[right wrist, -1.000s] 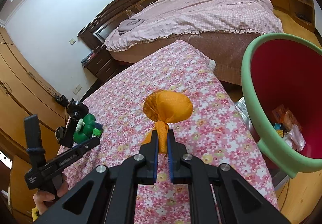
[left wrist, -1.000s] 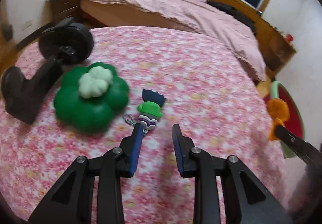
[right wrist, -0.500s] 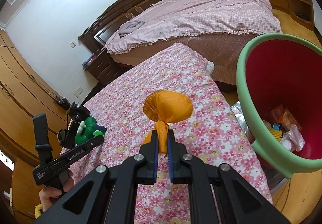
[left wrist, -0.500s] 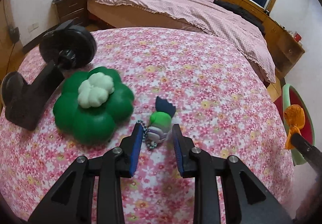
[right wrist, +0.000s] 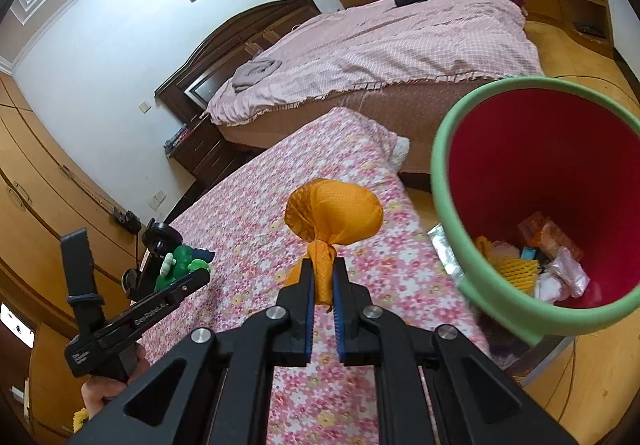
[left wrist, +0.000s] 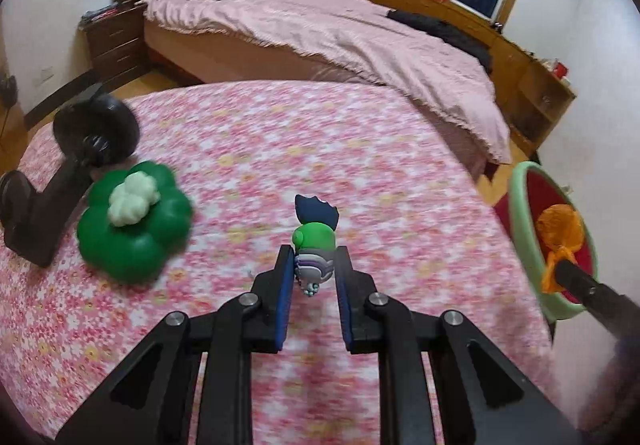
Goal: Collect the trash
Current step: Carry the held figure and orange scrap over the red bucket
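My left claw (left wrist: 313, 269) is closing its jaws around a small keychain figure (left wrist: 314, 241) with a green body, a dark blue tuft on top and a striped grey base; the blue pads sit against both sides of the base, and the figure looks lifted just clear of the table (left wrist: 248, 149), which is covered in a pink floral cloth. To the left of the figure, a green clover-shaped plush (left wrist: 134, 221) with a white lump on top lies on the cloth, and beside that stands a black clamp stand (left wrist: 68, 181) with a round disc. My right claw (right wrist: 322, 279) is narrow and pinches the knotted neck of an orange mesh bag (right wrist: 334, 217), whose rounded bulb stands up above the fingertips. That bag hangs over the table's near edge, just beside the trash bin (right wrist: 448, 173), a red bucket with a pale green rim that stands on the wooden floor to the right of the table. Inside the bin I can see crumpled wrappers, a yellow foam net and some clear plastic. From the left camera the orange bag shows in front of the bin's mouth. From the right camera my left claw appears at the lower left, held in a hand (right wrist: 105, 389), with the green plush just behind its tip. A bed (left wrist: 320, 29) with a pink cover fills the room beyond the table.
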`<state>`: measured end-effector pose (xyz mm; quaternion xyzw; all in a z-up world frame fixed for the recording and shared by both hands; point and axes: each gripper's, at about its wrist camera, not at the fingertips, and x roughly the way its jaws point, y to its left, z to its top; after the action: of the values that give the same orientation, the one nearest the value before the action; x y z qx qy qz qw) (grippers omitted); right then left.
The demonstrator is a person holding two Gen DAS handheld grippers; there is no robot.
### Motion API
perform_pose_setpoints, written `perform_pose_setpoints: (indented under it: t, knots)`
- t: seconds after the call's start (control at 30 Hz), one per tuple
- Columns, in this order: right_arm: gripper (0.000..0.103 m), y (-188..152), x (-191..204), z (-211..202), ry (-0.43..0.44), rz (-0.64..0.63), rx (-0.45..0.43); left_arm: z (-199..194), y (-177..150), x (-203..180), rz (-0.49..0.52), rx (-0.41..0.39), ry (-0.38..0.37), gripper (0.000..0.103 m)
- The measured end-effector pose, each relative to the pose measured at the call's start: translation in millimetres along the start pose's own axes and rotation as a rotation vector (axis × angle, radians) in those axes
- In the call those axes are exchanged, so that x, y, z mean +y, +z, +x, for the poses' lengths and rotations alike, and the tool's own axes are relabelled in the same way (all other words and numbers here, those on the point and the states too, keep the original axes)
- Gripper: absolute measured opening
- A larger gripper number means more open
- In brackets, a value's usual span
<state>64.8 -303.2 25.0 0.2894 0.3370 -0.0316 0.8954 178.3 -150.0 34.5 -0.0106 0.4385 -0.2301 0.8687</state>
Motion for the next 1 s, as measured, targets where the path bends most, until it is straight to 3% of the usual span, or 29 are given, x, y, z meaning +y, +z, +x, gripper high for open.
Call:
perform_pose_setpoints:
  t: [0.47, 1.0]
  knots:
    - [0.01, 9.8, -45.7, -56.4, -0.056, 0.071, -0.111, -23.1, 19.3, -99.2, 0.128, -0.042, -0.137, 0.019]
    - [0.01, 11.6, -140.5, -89.0, -0.24, 0.178, -0.176, 25.6, 12.7, -206.4, 0.247, 0.045, -0.253, 0.019]
